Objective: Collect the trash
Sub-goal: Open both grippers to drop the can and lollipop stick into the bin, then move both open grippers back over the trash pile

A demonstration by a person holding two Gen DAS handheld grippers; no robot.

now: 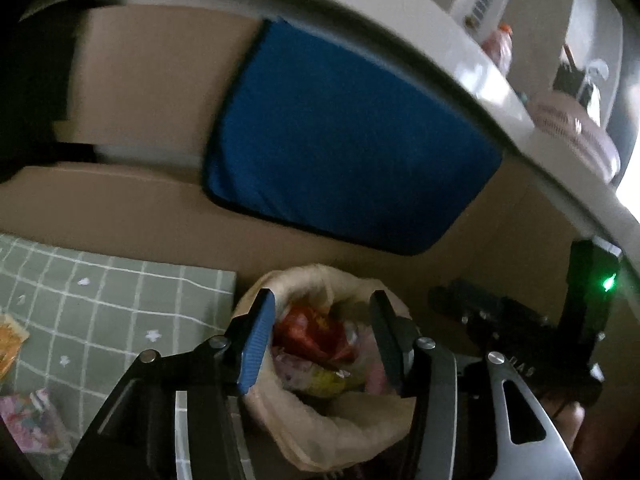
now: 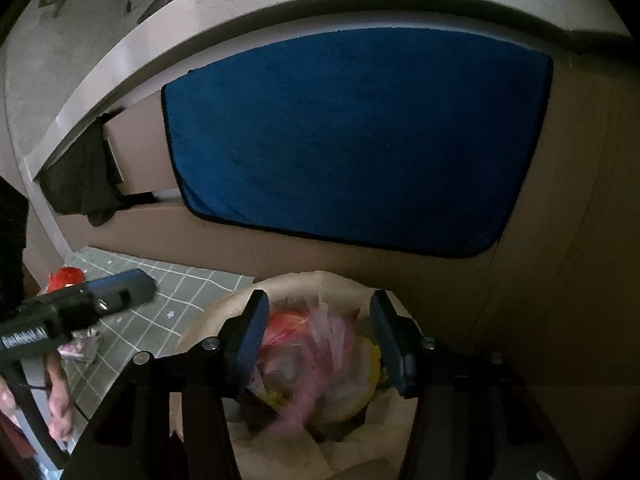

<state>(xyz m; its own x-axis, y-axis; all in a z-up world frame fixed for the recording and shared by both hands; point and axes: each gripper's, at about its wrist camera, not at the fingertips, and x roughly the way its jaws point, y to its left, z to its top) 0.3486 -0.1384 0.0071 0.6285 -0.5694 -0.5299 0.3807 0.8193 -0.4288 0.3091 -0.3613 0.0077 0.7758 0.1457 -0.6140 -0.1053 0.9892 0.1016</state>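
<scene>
Trash (image 1: 316,332) sits heaped inside a pale paper bag (image 1: 320,432) on the floor: a red wrapper on top, yellow and pink pieces under it, all crumpled together. From the right wrist view the same heap (image 2: 316,356) shows pink film over yellow and red, blurred. Bag (image 2: 280,456) stands against a brown cardboard wall (image 1: 140,208), just beside the right edge of a green grid-patterned mat (image 1: 120,304).

Left tongs (image 1: 322,336) hang over the bag mouth, jaws apart, nothing pinched between the blue pads; the trash lies below the gap. Right tongs (image 2: 316,340) likewise over the bag mouth, jaws spread, pads clear of the wrappers as far as the blur allows.

Loose pieces on the mat: an orange packet (image 1: 10,344) at its left edge and a pink printed wrapper (image 1: 28,420) near the lower left corner of the view. Right wrist view shows a red packet (image 2: 66,276) at the mat's far corner.

Blue cloth (image 2: 356,144) hangs flat on the cardboard wall above the bag. A hand (image 2: 60,396) grips the left tool's handle.
</scene>
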